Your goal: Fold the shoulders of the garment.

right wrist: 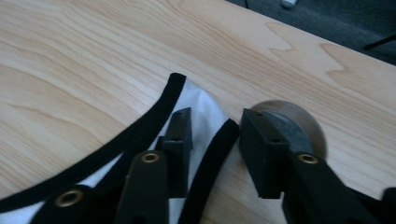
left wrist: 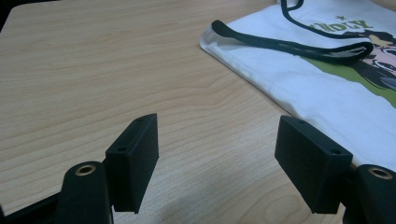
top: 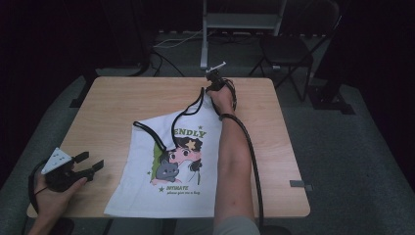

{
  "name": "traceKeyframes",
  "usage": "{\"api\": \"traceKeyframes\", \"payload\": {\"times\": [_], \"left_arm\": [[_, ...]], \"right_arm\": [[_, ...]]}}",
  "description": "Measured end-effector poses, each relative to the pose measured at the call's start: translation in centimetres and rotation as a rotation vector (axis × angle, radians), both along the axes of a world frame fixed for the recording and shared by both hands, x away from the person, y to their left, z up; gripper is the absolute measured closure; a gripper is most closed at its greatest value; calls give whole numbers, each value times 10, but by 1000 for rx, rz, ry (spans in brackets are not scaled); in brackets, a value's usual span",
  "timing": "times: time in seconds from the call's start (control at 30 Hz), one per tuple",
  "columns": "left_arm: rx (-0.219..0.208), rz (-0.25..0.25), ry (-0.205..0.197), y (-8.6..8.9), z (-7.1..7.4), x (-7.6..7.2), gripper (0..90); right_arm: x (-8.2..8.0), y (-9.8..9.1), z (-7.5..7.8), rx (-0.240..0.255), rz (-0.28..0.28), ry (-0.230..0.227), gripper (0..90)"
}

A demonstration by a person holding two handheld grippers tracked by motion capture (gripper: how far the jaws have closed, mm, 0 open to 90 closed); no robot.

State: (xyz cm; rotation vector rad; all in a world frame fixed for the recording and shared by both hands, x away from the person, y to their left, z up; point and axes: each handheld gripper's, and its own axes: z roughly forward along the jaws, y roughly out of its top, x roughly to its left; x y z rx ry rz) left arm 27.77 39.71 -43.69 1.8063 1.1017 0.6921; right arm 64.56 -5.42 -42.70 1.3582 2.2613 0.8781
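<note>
White with black trim: found the top (top: pixel 142 181) spread flat on the table (top: pixel 122 93), its hem at the near edge, left of the middle, and its straps reaching toward the far edge. Saw one strap (top: pixel 188 108) stretched almost to the far edge, right of the middle.

Met the right gripper (top: pixel 214 83) there, at the tip of that strap. Found its jaws partly apart in the right gripper view, one jaw resting on the white cloth and the black trim (right wrist: pixel 140 135) lying between them. Made out a narrow gap beside the other jaw, so no clamp on the strap. Could not identify a round blurred patch behind that jaw.

Noted the left gripper (top: pixel 92 160) in the left hand (top: pixel 51 196) at the near left corner, well apart from the top. Saw its jaws wide apart over bare wood, with nothing between them.

Saw the right forearm (top: pixel 235 161) laid across the right side of the top, covering part of the print (top: pixel 178 156) and the start of the green word. Read only "ENDLY" (top: pixel 191 132) above a cartoon girl and a grey cat. Could not read the small line under the picture with certainty.

Spotted a small dark piece (top: pixel 298 183) at the right edge, near the near corner. Beyond the far edge, noted a folding chair (top: pixel 286 49), a metal stand (top: pixel 203 44) and cables (top: pixel 171 41) on the grey floor (top: pixel 352 147).
</note>
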Motion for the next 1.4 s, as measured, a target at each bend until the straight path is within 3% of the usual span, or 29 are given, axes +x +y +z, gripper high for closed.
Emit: {"api": "traceKeyframes", "payload": {"times": [0.1,0.17,0.3,0.33,0.53,0.8,1.4], "left_arm": [[0,0,0,0,0,0,300],[2,-1,-1,0,0,0,300],[2,1,3,0,0,0,269],[2,0,3,0,0,-1,268],[10,-6,2,0,0,-1,268],[19,-4,3,-1,0,-1,268],[24,-1,5,-2,0,-1,268]], "right_arm": [[-1,1,0,0,6,-3,719],[-3,1,-1,38,-10,2,776],[-5,0,2,71,-17,-5,794],[-8,-2,7,106,-19,-12,800],[-20,-8,21,149,1,-33,809],[-41,-4,33,149,32,-73,810],[-84,-7,39,204,50,-135,810]]}}
